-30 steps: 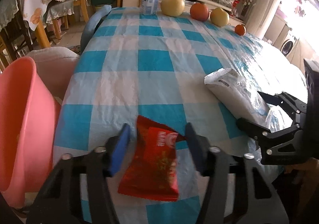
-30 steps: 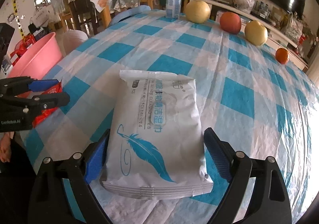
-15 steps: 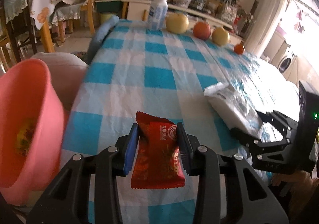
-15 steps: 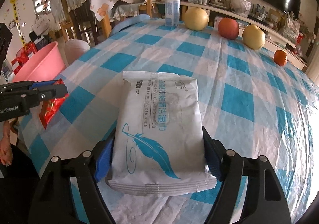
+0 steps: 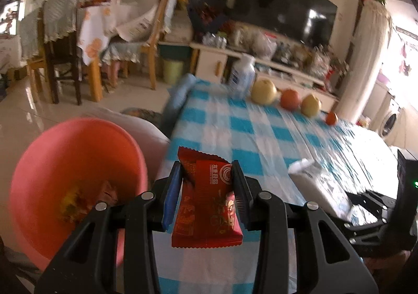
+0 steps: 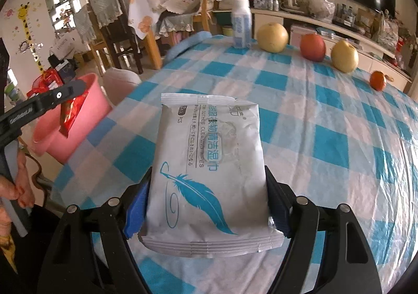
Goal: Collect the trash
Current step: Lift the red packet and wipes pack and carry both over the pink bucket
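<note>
My left gripper (image 5: 206, 171) is shut on a red snack wrapper (image 5: 206, 202), which hangs above the table's left edge beside a pink basin (image 5: 52, 153). The basin stands below table height and holds some wrappers. In the right wrist view the same wrapper (image 6: 69, 113) dangles from the left gripper (image 6: 65, 92) over the basin's rim (image 6: 86, 111). My right gripper (image 6: 207, 171) is shut on a white wet-wipe pack (image 6: 209, 163) with a blue feather print, both pads pressing its sides just above the checked tablecloth (image 6: 339, 137). The left wrist view shows that pack (image 5: 321, 184) at the right.
Along the table's far edge stand a white bottle (image 6: 241, 23), a yellow pear (image 6: 272, 37), a red apple (image 6: 312, 47), another pear (image 6: 344, 56) and a small orange (image 6: 378, 80). Chairs and a draped table stand behind the basin. A hand (image 6: 23, 189) holds the left gripper's handle.
The left jaws closed on the red wrapper and lifted it off the table toward the basin. The right jaws closed on the wipe pack and raised it a little.
</note>
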Demonstrator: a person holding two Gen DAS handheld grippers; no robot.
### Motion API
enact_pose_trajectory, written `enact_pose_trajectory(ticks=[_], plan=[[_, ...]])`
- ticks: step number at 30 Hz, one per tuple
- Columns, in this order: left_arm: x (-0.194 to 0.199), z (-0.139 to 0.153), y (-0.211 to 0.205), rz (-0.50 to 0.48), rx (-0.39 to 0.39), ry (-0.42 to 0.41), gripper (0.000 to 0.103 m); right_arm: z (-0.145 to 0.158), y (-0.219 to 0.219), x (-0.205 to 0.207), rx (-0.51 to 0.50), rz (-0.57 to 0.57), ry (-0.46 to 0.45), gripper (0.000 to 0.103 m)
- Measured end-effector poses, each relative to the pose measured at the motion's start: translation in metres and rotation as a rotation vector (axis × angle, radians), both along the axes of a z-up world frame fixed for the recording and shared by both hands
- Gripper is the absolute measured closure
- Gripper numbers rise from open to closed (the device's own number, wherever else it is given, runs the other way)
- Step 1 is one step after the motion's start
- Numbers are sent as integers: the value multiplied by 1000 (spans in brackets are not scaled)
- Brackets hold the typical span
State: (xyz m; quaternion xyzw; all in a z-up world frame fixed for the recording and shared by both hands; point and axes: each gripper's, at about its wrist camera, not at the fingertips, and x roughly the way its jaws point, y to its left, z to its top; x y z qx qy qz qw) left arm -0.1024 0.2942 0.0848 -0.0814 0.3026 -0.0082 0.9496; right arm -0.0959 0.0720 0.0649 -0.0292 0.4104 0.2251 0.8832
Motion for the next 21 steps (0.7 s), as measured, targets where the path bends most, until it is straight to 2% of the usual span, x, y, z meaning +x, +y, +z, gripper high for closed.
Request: enact_pose_trajectory(ticks=[11,17,21], plan=[[-13,15,52,163,-35,-78,63,28,70,-3,87,147,8,26],[-16,13,76,254,-47,-86,63,50,118,1,109,230,-20,26],[-16,8,96,316,-86,-70,63,63,152,5,131,280,-27,26]])
